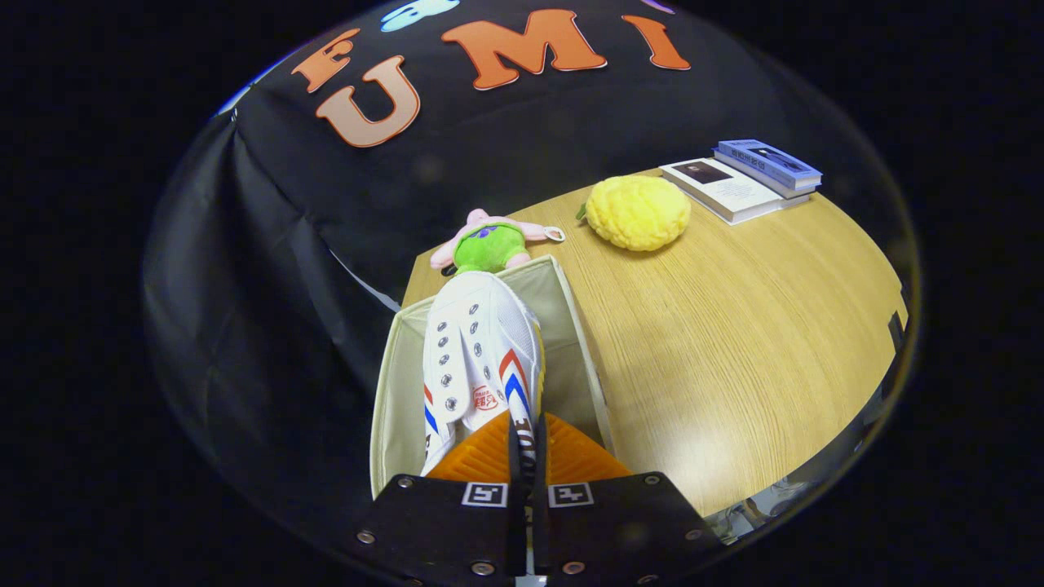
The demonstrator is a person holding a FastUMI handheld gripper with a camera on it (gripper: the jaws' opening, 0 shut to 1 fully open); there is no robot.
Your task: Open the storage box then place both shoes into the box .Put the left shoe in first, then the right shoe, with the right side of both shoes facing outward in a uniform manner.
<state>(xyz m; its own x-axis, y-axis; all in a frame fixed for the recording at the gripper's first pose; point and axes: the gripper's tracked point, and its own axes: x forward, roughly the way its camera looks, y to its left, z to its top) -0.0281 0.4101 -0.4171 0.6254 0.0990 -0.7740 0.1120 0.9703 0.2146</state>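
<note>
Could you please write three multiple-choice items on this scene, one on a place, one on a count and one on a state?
1. Where is the white shoe?
A. Over the open storage box, between the fingers
B. On the books
C. Beside the yellow ball

2. How many books lie on the table?
A. One
B. Two
C. Four

3. What is the gripper doing?
A. Open, holding nothing
B. Shut on the shoe
C. Shut on the plush toy

Answers:
1 A: the shoe hangs ahead of the fingers with the box walls around it.
2 B: two books are stacked beyond the yellow ball.
3 B: both fingers press on the shoe's heel edge; the plush toy lies beyond the box.
</note>
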